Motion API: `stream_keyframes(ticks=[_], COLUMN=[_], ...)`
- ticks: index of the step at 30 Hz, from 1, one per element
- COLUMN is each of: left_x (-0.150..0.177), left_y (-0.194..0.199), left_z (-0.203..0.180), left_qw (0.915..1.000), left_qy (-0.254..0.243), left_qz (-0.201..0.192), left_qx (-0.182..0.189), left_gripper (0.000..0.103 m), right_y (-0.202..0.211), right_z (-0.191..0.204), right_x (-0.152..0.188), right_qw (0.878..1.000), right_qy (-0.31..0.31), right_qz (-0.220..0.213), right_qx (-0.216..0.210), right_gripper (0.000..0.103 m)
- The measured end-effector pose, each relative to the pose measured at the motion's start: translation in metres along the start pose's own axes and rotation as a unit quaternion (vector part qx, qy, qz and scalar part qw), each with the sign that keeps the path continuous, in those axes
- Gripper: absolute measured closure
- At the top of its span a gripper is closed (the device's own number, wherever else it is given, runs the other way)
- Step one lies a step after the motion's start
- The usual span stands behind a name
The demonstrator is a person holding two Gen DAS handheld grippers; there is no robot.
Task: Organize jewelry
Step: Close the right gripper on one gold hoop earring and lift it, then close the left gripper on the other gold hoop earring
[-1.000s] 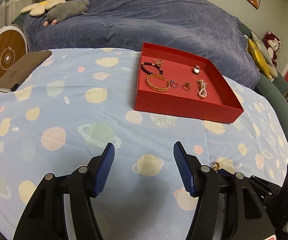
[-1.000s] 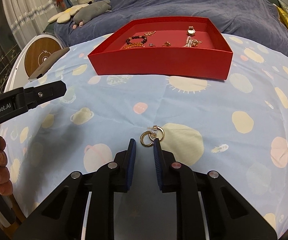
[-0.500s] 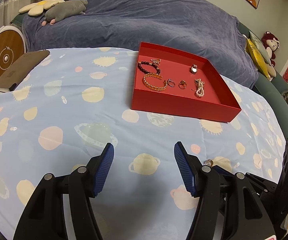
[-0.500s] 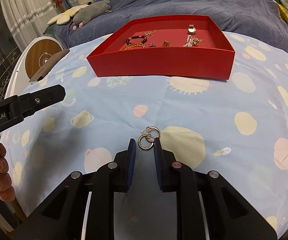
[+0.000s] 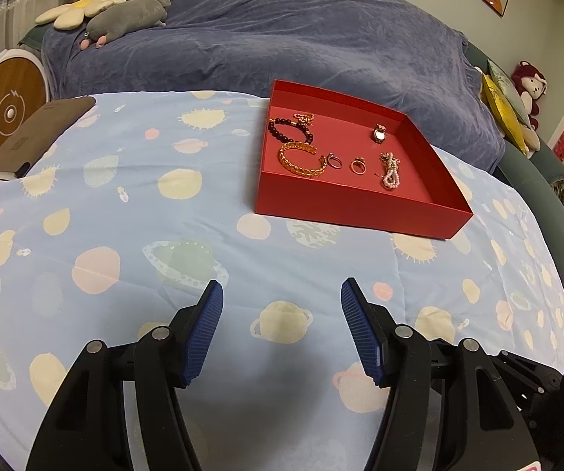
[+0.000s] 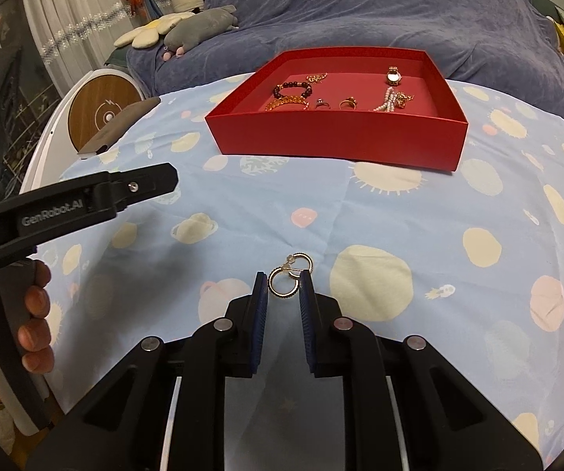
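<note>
A red tray sits on the planet-print cloth and holds a dark bead bracelet, a gold chain bracelet, two rings, a small watch and a pearl piece. A pair of gold hoop earrings sits between the narrowed fingers of my right gripper, held just above the cloth. My left gripper is open and empty over the cloth, well short of the tray; it shows at the left in the right wrist view.
A brown phone-like slab lies on the table's left edge by a round white and wood device. A blue-covered sofa with plush toys runs behind the table.
My right gripper has closed in around the earrings and lifted them slightly toward the camera. The left gripper has drifted a little, still open.
</note>
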State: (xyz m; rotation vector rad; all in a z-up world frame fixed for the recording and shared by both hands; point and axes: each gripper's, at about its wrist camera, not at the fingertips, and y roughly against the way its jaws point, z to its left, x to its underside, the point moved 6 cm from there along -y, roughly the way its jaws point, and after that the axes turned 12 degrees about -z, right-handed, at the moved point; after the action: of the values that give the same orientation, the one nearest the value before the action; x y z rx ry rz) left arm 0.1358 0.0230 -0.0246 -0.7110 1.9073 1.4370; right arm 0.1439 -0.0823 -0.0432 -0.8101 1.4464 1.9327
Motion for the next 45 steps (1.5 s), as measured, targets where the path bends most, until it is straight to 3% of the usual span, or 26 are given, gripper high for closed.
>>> stream_keyframes(ticks=[3,11,24,34,37,45], left_x=[0.001,0.019,0.05,0.053,0.054,0.053], left_y=[-0.001,-0.008,-0.035,-0.044,-0.043,-0.04], left_z=[-0.005,-0.037,-0.092,-0.097,-0.097,-0.092], left_qw=[1.0,0.9985,0.9911,0.9887,0.9876,0.9902], left_qy=[-0.005,-0.037,-0.105,-0.141,-0.15,-0.126], left_qz=[0.001,0.023,0.045,0.023,0.02,0.03], left_qx=[0.004,0.035,0.07,0.047,0.042,0.052], left_gripper=[0.043,0.043,0.043,0.072,0.087,0.087], right_y=[0.011,0.02,0.021,0.023,0.023,0.025], right_z=[-0.011,-0.045,-0.06,-0.067,-0.067,-0.066], right_x=[-0.004,-0.016,-0.01,-0.01,-0.01,-0.012], right_qw=[1.0,0.998,0.997,0.996,0.996,0.996], right_qy=[-0.026,-0.058,-0.061,-0.068,-0.07,-0.07], right_qz=[-0.007,-0.022,-0.018,-0.018,-0.018,-0.022], right_qx=[-0.005,0.033,0.048,0.052,0.052,0.05], right_gripper=[0.087,0.087,0.087,0.087,0.087,0.087])
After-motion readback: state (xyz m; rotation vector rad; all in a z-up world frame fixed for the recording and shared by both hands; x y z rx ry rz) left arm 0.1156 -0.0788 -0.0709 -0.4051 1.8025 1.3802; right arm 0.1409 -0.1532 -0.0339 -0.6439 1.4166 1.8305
